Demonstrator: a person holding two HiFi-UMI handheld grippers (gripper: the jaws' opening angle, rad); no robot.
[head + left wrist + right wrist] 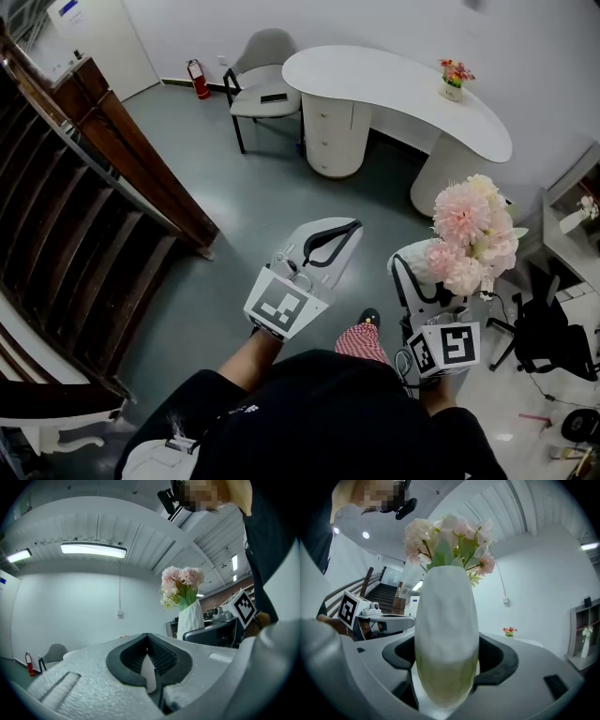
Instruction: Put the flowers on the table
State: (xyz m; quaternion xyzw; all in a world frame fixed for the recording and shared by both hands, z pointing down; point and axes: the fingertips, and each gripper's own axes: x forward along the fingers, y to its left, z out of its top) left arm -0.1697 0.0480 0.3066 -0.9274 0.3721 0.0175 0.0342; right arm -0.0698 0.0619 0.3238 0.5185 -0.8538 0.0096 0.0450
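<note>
R hand-held gripper (pixel 412 274) clenched on white vase (pixel 445 634) w/ pink flowers (pixel 473 234), right of frame | L hand-held gripper (pixel 328 240) jaws together, empty | worktop (pixel 394 86) upper centre, well apart | tip: carry vase upright, land base flat

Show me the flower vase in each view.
Head view: flower vase right of centre, blooms uppermost.
Left gripper view: flower vase upper right of centre.
Right gripper view: flower vase dead centre, between the jaws.
Shared landmark: small flowerpot on the white table, in head and right gripper views only.
</note>
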